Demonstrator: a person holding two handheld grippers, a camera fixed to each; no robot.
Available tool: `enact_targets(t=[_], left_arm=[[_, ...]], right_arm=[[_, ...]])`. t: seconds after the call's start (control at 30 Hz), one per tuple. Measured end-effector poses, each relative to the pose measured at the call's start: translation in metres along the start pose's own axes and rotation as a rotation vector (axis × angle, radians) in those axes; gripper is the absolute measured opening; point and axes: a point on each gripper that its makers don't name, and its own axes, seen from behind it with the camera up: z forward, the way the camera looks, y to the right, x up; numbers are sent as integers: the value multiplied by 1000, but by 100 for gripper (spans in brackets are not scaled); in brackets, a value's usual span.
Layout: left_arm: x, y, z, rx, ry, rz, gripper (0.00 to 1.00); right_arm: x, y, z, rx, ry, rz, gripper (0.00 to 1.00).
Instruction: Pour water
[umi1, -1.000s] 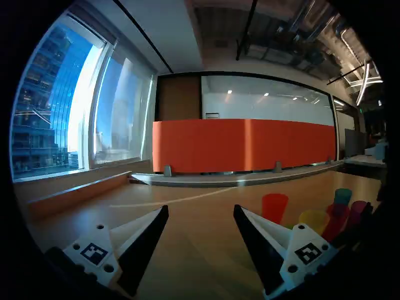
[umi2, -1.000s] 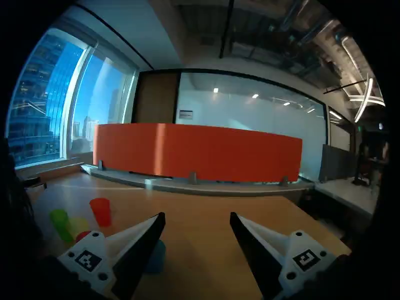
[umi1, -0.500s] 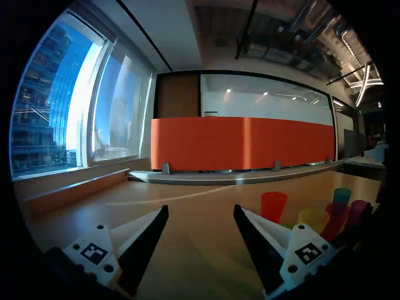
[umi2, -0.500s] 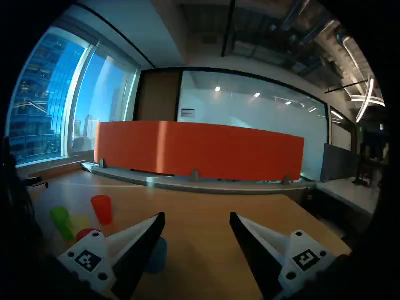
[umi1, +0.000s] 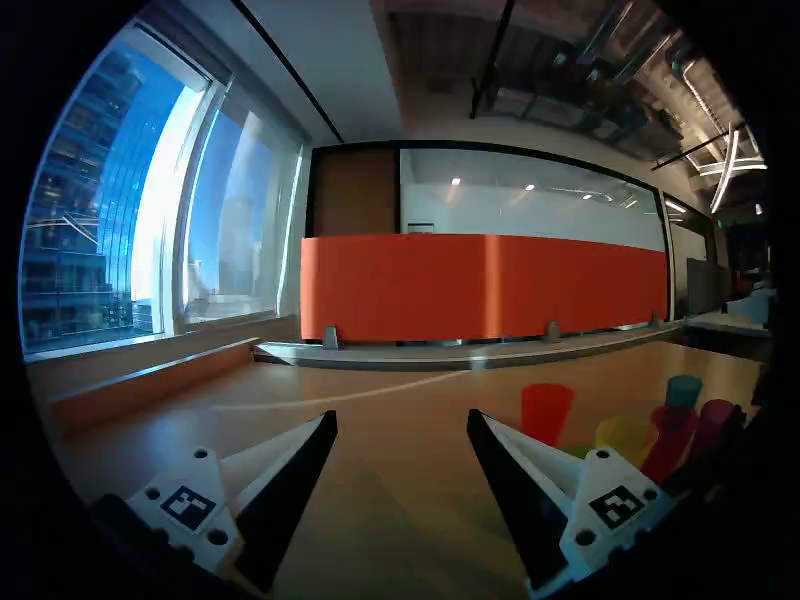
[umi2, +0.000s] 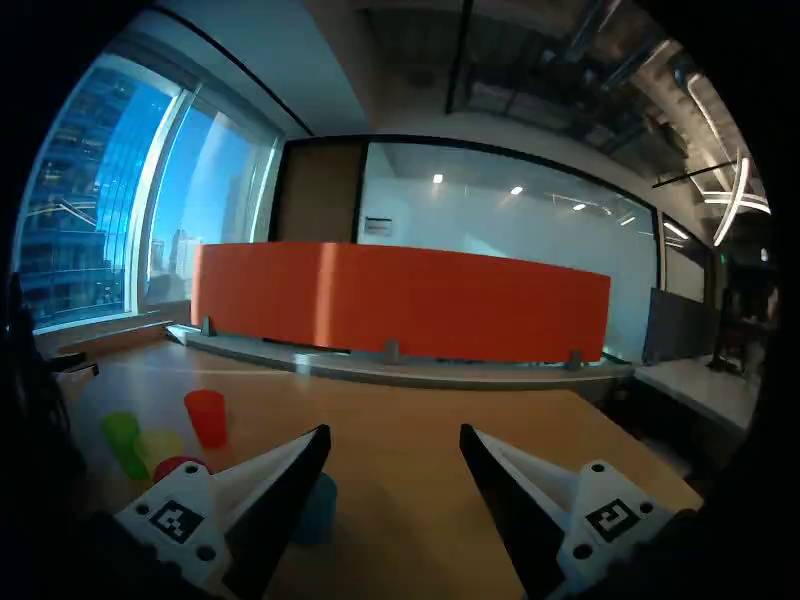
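left gripper: fingers spread wide, nothing between them, held low over the wooden table. right gripper: likewise spread and empty. a cluster of plastic cups stands upright on the table. in the left gripper view it lies to the right: orange cup nearest the centre, then yellow cup, red cup, teal cup and magenta cup. in the right gripper view the cluster lies at lower left, with a green cup outermost. an orange partition lines the table's far edge.
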Motion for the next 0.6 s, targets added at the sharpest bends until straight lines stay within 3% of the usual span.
enact_targets(t=[0.4, 0.6], left_arm=[[-2, -1, -1, 1, -2, 1, 97], [-2, -1, -1, 1, -2, 1, 97]], right_arm=[[3, 2, -3, 1, 12, -3, 100], [13, 4, -10, 1, 54, -11, 100]])
